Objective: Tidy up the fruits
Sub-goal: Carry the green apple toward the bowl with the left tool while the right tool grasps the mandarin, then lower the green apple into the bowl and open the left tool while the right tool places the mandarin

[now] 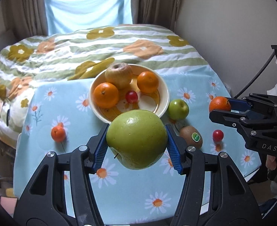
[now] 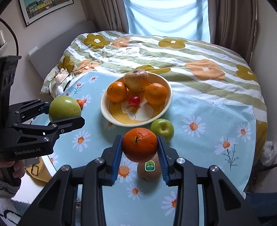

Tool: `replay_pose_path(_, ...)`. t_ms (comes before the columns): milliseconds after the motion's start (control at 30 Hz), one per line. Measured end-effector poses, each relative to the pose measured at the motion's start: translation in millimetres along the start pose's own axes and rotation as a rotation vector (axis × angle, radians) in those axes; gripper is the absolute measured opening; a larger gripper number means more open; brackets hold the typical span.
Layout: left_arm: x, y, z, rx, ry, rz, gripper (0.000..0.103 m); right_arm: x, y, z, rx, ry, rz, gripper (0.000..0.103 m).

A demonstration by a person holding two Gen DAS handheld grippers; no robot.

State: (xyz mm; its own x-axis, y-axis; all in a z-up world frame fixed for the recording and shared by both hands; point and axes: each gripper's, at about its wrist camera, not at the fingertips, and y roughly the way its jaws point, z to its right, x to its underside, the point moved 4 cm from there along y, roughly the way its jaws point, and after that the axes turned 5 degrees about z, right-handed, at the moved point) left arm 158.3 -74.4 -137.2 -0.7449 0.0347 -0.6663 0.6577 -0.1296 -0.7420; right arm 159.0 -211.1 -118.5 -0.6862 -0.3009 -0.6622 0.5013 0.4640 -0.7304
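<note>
The left gripper has its jaws clamped on a large green apple, held in the air above the near part of the counter, which is covered with a light-blue daisy cloth. The right gripper has its jaws clamped on an orange, lifted clear above a kiwi with a green sticker that lies on the cloth. Beyond both grippers stands a cream bowl holding a yellowish apple, two oranges and a small red cherry tomato. A small green apple rests on the cloth just beside the bowl's right rim. A small orange fruit lies to the left, well apart from the bowl, and another red cherry tomato sits right of the kiwi. Behind the counter is a bed with a flowered, striped cover.
</note>
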Motion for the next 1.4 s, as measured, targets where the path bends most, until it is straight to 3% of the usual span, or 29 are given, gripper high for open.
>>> replay_pose_path(500,-39.3,72.1,-23.9,0.121,0.136,-0.057,0.062,-43.2,47.5,1.1,0.094,0.099,-0.009,0.033)
replay_pose_path(800,-34.0,115.6,-8.6,0.201,0.275,-0.111,0.062,-44.5,64.6,13.6,0.163,0.193,-0.025,0.033)
replay_pose_path(1033,-24.7,139.2,1.2,0.207,0.345,-0.138,0.062,-38.9,66.1,22.7,0.21,0.247,-0.034,0.034)
replay_pose_path(1267,-21.2,141.6,6.0,0.215,0.333,-0.137,0.062,-33.6,65.8,29.9,0.219,0.262,-0.043,0.033)
replay_pose_path(1333,-22.9,137.4,6.8,0.212,0.332,-0.123,0.076,-34.3,64.6,32.7,0.213,0.259,-0.039,0.034)
replay_pose_path(1367,-24.0,134.2,7.0,0.208,0.328,-0.111,0.1,-34.8,64.3,34.3,0.21,0.256,-0.037,0.034)
replay_pose_path(1400,-25.6,129.6,6.9,0.205,0.319,-0.091,0.103,-35.6,63.4,35.9,0.209,0.252,-0.036,0.033)
